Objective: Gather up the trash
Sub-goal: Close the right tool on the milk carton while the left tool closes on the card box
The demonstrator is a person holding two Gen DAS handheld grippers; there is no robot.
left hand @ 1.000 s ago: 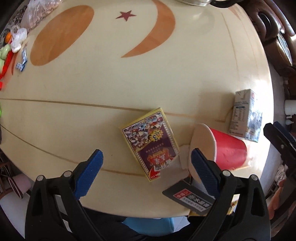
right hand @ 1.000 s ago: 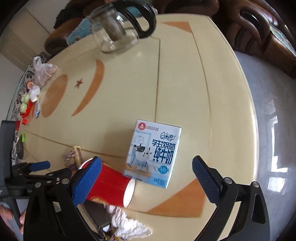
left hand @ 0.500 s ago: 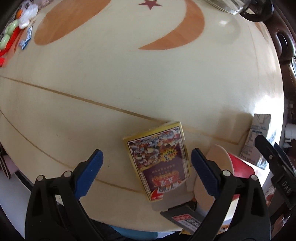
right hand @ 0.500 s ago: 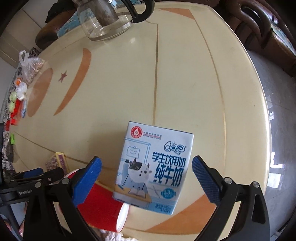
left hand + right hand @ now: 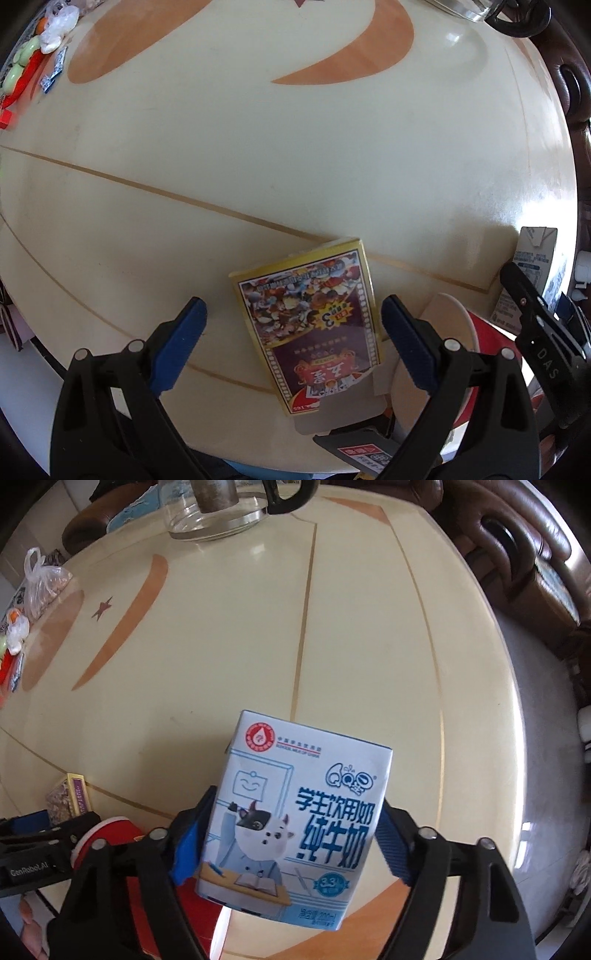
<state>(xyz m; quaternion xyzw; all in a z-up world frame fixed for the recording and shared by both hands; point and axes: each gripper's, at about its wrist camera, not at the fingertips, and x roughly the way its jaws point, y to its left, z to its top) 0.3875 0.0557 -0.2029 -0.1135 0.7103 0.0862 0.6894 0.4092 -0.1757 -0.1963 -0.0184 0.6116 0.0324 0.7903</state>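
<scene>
Right gripper [image 5: 291, 834]: your jaws are pinching the milk carton [image 5: 295, 808], one blue pad against each side panel.
Milk carton: it sits upright between your right jaws at the near right of the counter [image 5: 258, 635], printed front facing the camera (cartoon cow and blue lettering); whether its base touches the counter cannot be told. In the left view it shows at the far right edge [image 5: 532, 266].
Left gripper [image 5: 293, 332]: your jaws are spread wide, straddling the card box [image 5: 310, 321] without touching it; the pads stand apart from its long edges.
Card box: it lies flat on the counter [image 5: 258, 147] near the near edge, yellow border, picture face up, one flap open at its near end.
Red cup [image 5: 480, 354]: it lies on its side just right of the card box, its pale round base turned toward your left gripper; in the right view it shows red at the near left, behind the left jaw [image 5: 114, 830].
Dark packet [image 5: 365, 452]: it sits at the counter's near edge, below the card box flap (partly hidden by your right jaw of the left gripper).
Glass teapot [image 5: 221, 509]: far side of the counter, black handle to the right.
Plastic bag [image 5: 40, 583]: far left, beside small wrapped items.
</scene>
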